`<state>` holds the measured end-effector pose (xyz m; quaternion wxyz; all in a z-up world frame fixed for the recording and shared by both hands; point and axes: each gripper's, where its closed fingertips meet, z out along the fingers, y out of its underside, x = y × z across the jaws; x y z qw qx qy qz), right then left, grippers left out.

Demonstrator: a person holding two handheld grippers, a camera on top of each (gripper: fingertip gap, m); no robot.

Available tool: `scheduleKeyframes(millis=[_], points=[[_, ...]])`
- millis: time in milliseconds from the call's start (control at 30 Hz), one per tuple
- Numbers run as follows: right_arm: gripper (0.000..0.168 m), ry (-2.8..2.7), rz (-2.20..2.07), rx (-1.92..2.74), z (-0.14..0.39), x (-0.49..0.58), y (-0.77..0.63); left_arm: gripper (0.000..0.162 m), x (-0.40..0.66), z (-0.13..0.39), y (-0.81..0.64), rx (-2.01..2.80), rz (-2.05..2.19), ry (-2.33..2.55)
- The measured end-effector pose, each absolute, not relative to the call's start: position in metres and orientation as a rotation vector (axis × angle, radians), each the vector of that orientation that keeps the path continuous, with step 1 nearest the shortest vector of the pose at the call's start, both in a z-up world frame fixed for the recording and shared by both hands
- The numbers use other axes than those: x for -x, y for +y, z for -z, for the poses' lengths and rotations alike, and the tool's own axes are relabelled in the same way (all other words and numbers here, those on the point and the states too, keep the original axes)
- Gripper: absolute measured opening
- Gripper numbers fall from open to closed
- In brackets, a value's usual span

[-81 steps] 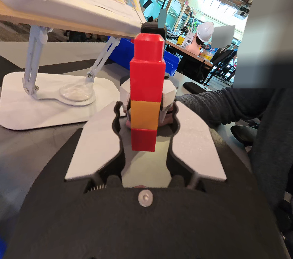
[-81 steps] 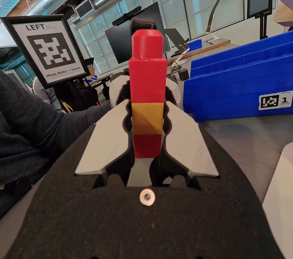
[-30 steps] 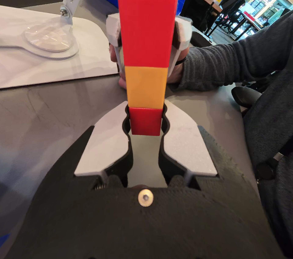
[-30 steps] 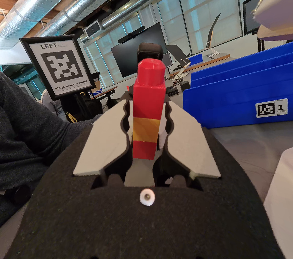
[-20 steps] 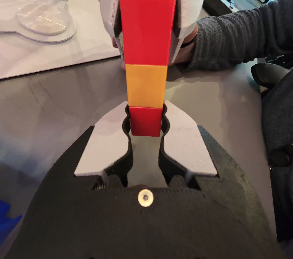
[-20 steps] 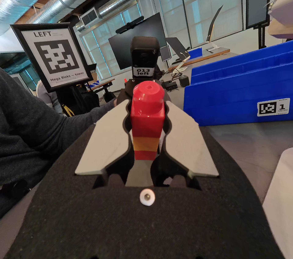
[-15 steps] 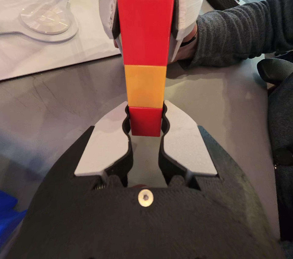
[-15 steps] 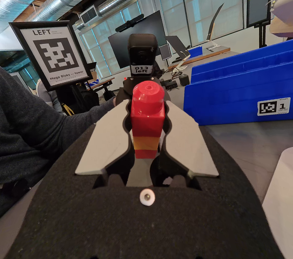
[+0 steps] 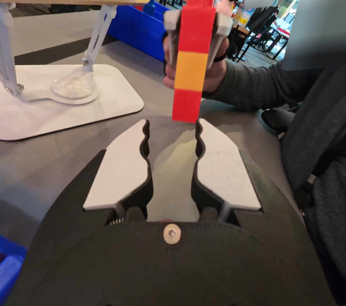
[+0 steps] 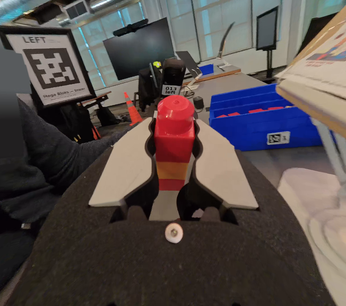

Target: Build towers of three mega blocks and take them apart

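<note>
Spanning grey tabletop, windowed workshop

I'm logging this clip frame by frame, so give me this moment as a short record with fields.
tower: three blocks, red on orange on red
left gripper: open, beside the bottom block, not gripping
right gripper: shut on the top red block
surface: grey table
nearby: blue bin holding more red blocks; white stand
</note>
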<state>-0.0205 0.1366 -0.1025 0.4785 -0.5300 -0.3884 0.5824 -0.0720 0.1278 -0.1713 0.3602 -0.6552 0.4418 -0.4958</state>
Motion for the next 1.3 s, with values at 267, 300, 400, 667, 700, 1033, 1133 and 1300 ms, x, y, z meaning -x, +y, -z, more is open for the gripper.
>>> scheduleKeyframes(millis=[267,300,400,667,700,1033,1133,1300], points=[[0.036,-0.746,-0.871,1.426,0.022,-0.161,0.147,0.040,0.073,0.166,0.133,1.660,1.282,1.097],[0.035,-0.699,-0.783,1.443,0.015,-0.190,0.152,0.039,0.073,0.164,0.132,1.649,1.289,1.096],[0.036,-0.554,-0.521,1.548,0.022,-0.267,0.174,0.038,0.070,0.162,0.132,1.631,1.305,1.083],[0.036,-0.206,-0.144,1.803,0.113,-0.386,0.238,0.036,0.067,0.168,0.137,1.646,1.311,1.057],[0.037,-0.184,-0.131,1.825,0.123,-0.392,0.245,0.036,0.067,0.169,0.137,1.648,1.313,1.056],[0.037,-0.071,-0.056,1.957,0.186,-0.426,0.275,0.035,0.069,0.177,0.142,1.676,1.311,1.046],[0.037,-0.063,-0.029,1.986,0.187,-0.431,0.273,0.035,0.069,0.178,0.141,1.680,1.313,1.051],[0.046,-0.070,-0.020,2.000,0.189,-0.429,0.269,0.035,0.068,0.178,0.140,1.677,1.313,1.060]])
